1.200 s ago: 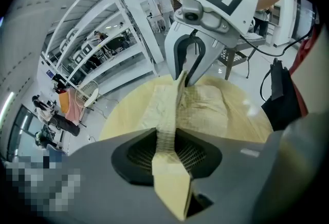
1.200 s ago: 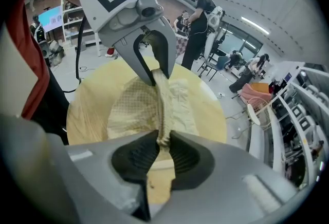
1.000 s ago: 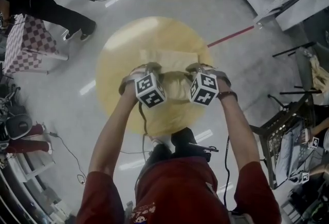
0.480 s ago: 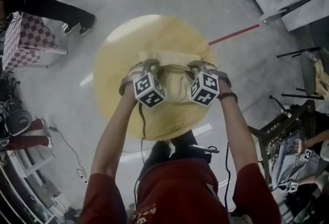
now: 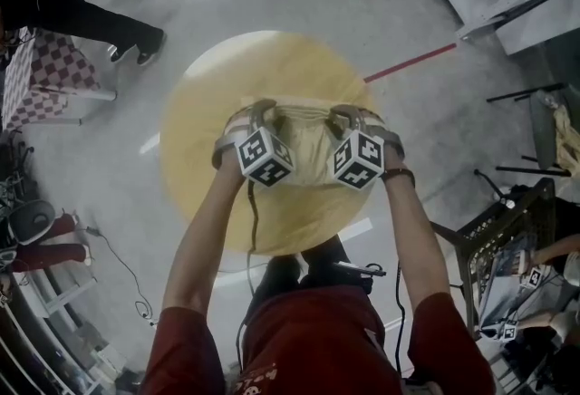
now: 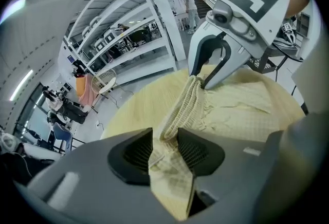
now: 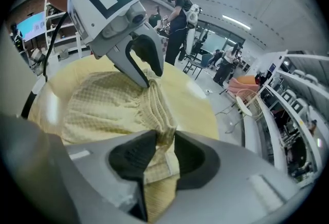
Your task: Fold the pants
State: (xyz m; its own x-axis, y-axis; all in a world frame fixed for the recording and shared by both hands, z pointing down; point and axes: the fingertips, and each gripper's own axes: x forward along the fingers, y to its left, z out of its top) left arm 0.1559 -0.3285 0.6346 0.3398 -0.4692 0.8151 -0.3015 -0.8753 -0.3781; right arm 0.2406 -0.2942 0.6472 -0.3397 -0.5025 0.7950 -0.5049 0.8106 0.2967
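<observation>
Looking down in the head view, the pants (image 5: 313, 153) lie bunched at the middle of the round counter (image 5: 272, 67), with the waistband strung between the left tool (image 5: 260, 110) and right tool (image 5: 339, 115). In the left gripper view, its jaws have just been opening but pinch the waistband above the counter. In the right gripper view, the jaws have likewise been opening, with cloth pinched between them.
</observation>
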